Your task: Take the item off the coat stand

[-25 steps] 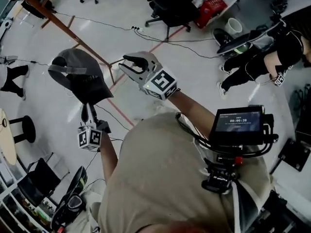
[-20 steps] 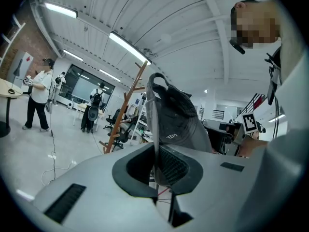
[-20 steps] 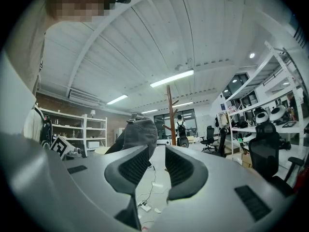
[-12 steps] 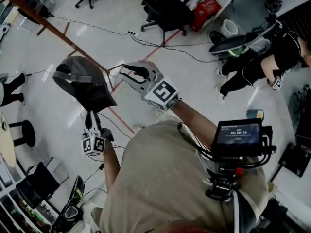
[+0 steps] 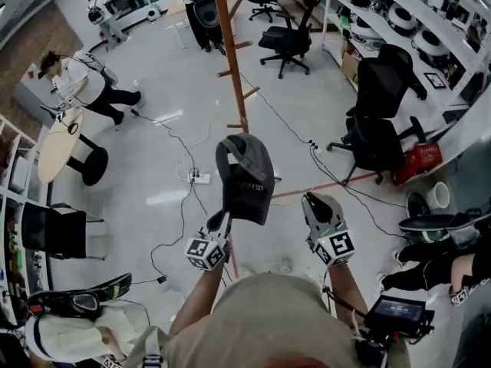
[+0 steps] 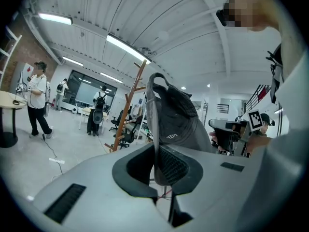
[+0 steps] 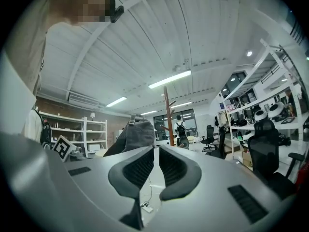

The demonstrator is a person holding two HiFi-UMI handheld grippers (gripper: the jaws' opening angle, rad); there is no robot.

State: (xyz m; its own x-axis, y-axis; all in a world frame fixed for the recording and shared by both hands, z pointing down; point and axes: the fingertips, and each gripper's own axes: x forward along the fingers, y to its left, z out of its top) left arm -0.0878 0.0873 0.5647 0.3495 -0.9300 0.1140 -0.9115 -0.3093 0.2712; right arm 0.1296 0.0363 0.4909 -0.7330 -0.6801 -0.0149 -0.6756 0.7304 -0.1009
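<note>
Plainly, in the head view the cap [image 5: 247,176] is off the coat stand [image 5: 232,60]: it hangs in the air on my side of the stand, well apart from the pole and its pegs, with bare floor showing between the two. My left gripper [image 5: 222,219] has it from below, at the edge farthest from the stand. My right gripper [image 5: 313,204] sits beside the cap, on the same near side of the stand, and touches nothing. In the left gripper view the jaws are clamped on the cap's thin lower edge, which runs straight down between the ribbed pads. The crown [image 6: 176,120] rises above them, and the stand [image 6: 126,108] is in the background to its left, with a clear gap between them. I cannot tell from here whether that edge is the brim or the band. In the right gripper view the jaws are drawn together to a narrow slit with only floor showing through it, so that tool is empty. The cap [image 7: 137,132] shows just left of the jaws, and the stand [image 7: 167,115] is far behind them. By my judgement the removal itself is done. What may be left is to carry the cap somewhere and set it down, and nothing in view tells me where. The pegs I can see on the stand look bare, though its top is cut off in the head view.
</note>
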